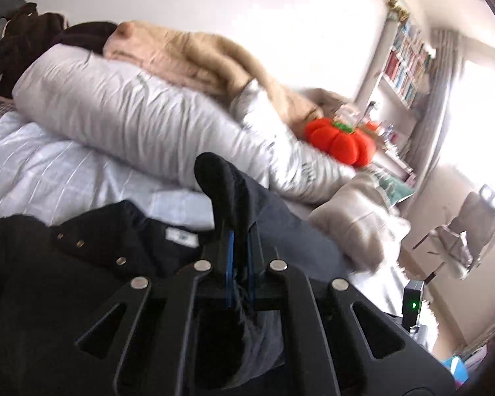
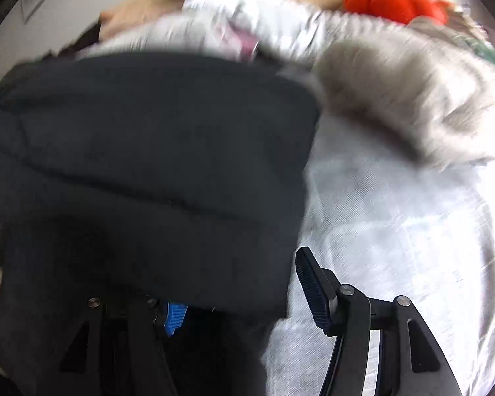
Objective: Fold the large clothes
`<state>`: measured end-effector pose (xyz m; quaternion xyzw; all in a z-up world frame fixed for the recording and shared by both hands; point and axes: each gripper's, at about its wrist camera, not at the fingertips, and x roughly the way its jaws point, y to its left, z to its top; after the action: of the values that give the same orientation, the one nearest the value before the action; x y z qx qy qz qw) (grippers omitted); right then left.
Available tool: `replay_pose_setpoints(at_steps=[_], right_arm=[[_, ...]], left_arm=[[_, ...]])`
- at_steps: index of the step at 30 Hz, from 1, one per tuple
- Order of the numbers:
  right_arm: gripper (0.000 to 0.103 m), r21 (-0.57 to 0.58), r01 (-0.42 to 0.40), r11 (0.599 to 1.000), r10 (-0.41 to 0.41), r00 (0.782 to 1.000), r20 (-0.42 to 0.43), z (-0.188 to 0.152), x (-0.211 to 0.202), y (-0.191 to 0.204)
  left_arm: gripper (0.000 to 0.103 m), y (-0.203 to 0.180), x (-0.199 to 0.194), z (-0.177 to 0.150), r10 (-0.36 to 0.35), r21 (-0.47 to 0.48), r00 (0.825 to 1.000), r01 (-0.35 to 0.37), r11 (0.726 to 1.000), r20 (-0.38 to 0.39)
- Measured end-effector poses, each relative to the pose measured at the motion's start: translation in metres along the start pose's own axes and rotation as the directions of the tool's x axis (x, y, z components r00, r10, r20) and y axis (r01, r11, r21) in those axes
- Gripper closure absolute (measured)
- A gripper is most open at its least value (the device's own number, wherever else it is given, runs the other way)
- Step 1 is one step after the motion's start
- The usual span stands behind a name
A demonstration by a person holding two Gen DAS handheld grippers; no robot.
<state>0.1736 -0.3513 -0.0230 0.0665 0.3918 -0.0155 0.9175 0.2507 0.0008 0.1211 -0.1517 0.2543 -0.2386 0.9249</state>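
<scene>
A large dark garment (image 1: 82, 280) with metal snaps and a white neck label (image 1: 181, 236) lies on the white bed sheet (image 1: 49, 171). My left gripper (image 1: 227, 198) is shut on a fold of this garment, lifted off the bed. Dark cloth wraps over its fingertips and hangs down between the arms. In the right wrist view the same garment (image 2: 148, 148) fills the left half. My right gripper (image 2: 237, 280) is open. Its right finger (image 2: 313, 283) is bare over the sheet (image 2: 396, 247). Its left finger, with a blue pad (image 2: 175, 316), is mostly hidden under the garment's edge.
A long pale duvet roll (image 1: 115, 105) runs across the bed with a beige blanket (image 1: 198, 56) on it. An orange pumpkin cushion (image 1: 340, 138) and a fluffy beige cushion (image 2: 396, 99) lie to the right. A bookshelf (image 1: 406, 59) stands by the window.
</scene>
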Motion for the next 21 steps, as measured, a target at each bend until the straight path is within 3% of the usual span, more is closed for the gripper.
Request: replay_pose_setpoints(at_steps=[2, 4, 6, 11, 12, 14, 15, 18, 20, 21], right_arm=[[0.046, 0.050, 0.071, 0.996, -0.077, 0.991, 0.112, 0.011, -0.025, -0.014], [0.056, 0.089, 0.067, 0.994, -0.078, 0.988, 0.131, 0.015, -0.034, -0.027], [0.064, 0.098, 0.075, 0.992, -0.084, 0.992, 0.095, 0.014, -0.030, -0.031], [0.066, 0.057, 0.112, 0.992, -0.112, 0.994, -0.013, -0.004, 0.004, -0.019], [0.085, 0.027, 0.151, 0.988, -0.150, 0.988, -0.030, -0.008, 0.009, -0.017], [0.087, -0.051, 0.280, 0.959, -0.279, 0.960, 0.019, -0.009, 0.002, -0.006], [0.087, -0.074, 0.337, 0.938, -0.333, 0.941, 0.060, -0.010, -0.003, 0.002], [0.087, -0.192, 0.435, 0.880, -0.441, 0.897, 0.012, -0.025, 0.024, 0.015], [0.086, -0.232, 0.452, 0.861, -0.456, 0.889, 0.040, -0.029, 0.026, 0.021], [0.082, -0.248, 0.439, 0.864, -0.444, 0.895, 0.040, -0.031, 0.021, 0.022]], left_arm=[[0.095, -0.010, -0.001, 0.006, -0.024, 0.018, 1.000, 0.024, 1.000, 0.005], [0.095, -0.021, 0.005, 0.004, -0.039, 0.047, 0.999, 0.039, 0.998, -0.010], [0.095, -0.029, 0.012, 0.000, -0.019, 0.077, 1.000, 0.020, 0.997, -0.018], [0.095, -0.024, 0.020, -0.007, 0.040, 0.073, 0.999, -0.038, 0.997, -0.025], [0.095, -0.018, 0.022, -0.010, 0.056, 0.072, 0.998, -0.053, 0.996, -0.037], [0.095, -0.008, 0.030, -0.020, 0.086, 0.074, 0.993, -0.081, 0.994, -0.076], [0.095, 0.000, 0.037, -0.031, 0.129, 0.102, 0.988, -0.120, 0.988, -0.088], [0.095, 0.030, 0.067, -0.062, 0.192, 0.097, 0.962, -0.176, 0.980, -0.196], [0.094, 0.055, 0.091, -0.089, 0.236, 0.095, 0.931, -0.217, 0.971, -0.279], [0.092, 0.068, 0.102, -0.102, 0.255, 0.099, 0.909, -0.235, 0.967, -0.330]])
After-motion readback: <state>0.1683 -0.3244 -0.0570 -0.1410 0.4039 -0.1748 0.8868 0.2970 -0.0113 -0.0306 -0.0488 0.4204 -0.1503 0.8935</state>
